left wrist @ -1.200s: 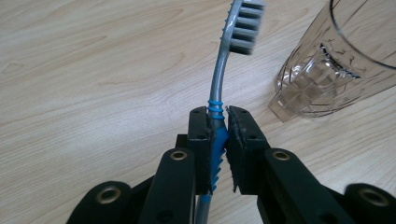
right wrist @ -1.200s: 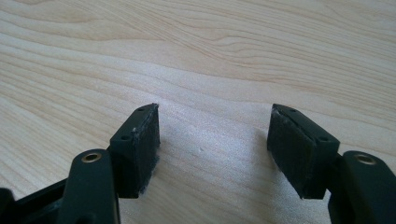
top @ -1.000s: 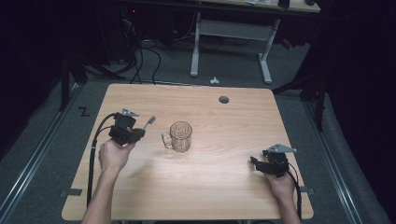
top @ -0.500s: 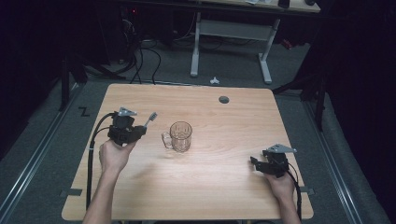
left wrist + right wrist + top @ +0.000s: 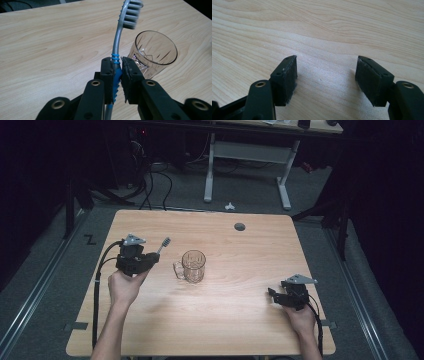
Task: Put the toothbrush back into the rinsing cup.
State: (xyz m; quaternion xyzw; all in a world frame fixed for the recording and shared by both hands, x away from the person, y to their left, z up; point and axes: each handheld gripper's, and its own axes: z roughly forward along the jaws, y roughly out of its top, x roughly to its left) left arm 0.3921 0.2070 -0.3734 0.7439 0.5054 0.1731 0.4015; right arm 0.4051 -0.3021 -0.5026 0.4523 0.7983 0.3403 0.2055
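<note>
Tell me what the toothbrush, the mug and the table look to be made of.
Toothbrush: likely plastic, a smooth grey neck with blue, ribbed, rubbery-looking grip bands, clamped in the left claw.
Mug: clear glass or hard plastic; see-through, with cut facets that catch light.
Table: pale wood or wood-look laminate, matte, with visible grain lines.
</note>
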